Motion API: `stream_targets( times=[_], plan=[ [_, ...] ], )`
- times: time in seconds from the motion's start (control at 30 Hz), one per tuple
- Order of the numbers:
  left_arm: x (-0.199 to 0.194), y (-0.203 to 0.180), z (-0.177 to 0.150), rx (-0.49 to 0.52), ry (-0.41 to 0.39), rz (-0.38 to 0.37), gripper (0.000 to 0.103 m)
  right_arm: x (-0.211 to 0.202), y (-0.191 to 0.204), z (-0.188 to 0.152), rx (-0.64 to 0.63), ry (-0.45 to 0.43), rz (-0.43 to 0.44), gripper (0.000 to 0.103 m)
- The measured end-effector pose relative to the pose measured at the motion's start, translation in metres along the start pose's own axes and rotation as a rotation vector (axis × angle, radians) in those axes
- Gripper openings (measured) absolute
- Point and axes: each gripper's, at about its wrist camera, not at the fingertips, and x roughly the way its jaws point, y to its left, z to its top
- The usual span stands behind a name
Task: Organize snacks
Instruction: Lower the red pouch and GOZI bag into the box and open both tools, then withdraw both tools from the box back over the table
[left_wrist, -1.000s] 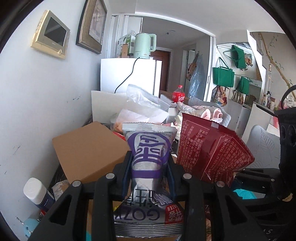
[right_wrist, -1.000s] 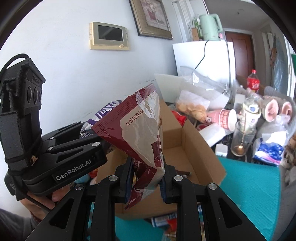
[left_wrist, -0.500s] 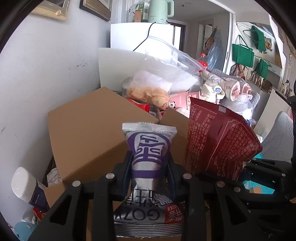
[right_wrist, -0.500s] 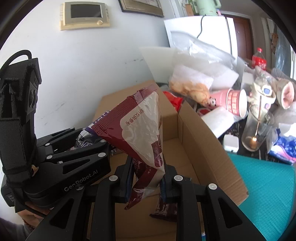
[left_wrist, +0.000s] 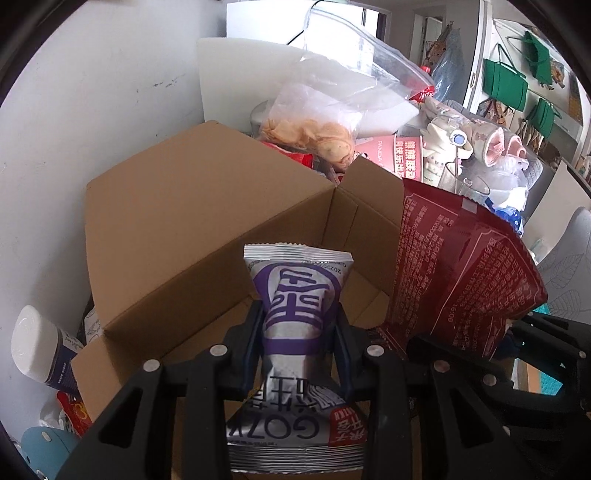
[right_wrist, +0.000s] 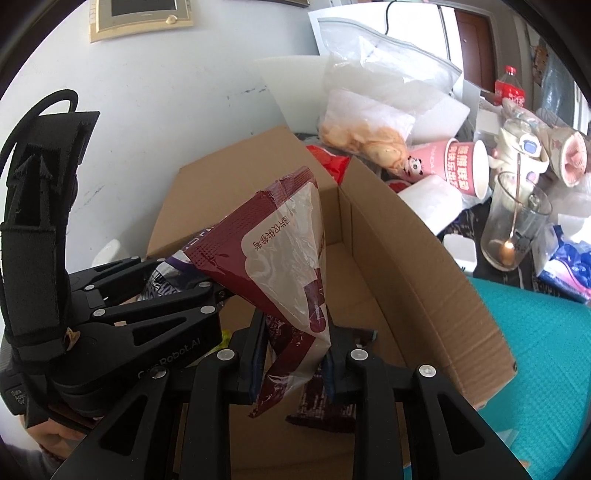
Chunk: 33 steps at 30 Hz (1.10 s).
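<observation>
Left wrist view: the left gripper (left_wrist: 297, 345) pinches a silver-and-purple snack packet (left_wrist: 295, 295), its long axis running along the fingers, and the open cardboard box (left_wrist: 207, 221) lies directly ahead and below. Just beside it, the right gripper (right_wrist: 295, 350) clamps a maroon snack bag (right_wrist: 280, 258) over that box. Both hang equally near, so I judge the drop needs only a release.

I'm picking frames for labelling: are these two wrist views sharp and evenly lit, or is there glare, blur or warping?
Left wrist view: purple snack packet sharp, the doorway behind it blown out white, edges bent by the fisheye. Right wrist view: red snack bag crisp, cardboard box evenly daylit, dark vignette in the corners.
</observation>
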Motion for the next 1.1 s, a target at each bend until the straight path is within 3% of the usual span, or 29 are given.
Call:
stream_targets(
  times=[0.13,0.2,0.27,0.43,1.1],
  plan=[
    [0.012,0.002,0.000,-0.023,0.057,-0.016,0.034,0.004,-0.002,-0.001,0.002,0.017,-0.027,0.030],
    [0.015,0.005,0.000,-0.039,0.074,-0.020,0.035,0.005,-0.004,-0.001,0.005,0.020,-0.048,0.046],
    [0.015,0.008,0.000,-0.054,0.078,-0.021,0.038,0.003,-0.007,-0.001,0.015,0.016,-0.078,0.052],
    [0.007,0.008,0.000,-0.058,0.052,-0.006,0.060,-0.004,-0.011,0.000,0.020,0.000,-0.088,0.054],
    [-0.067,-0.004,-0.009,-0.019,-0.073,-0.027,0.060,-0.064,-0.005,-0.009,0.013,-0.103,-0.153,0.055]
  ],
)
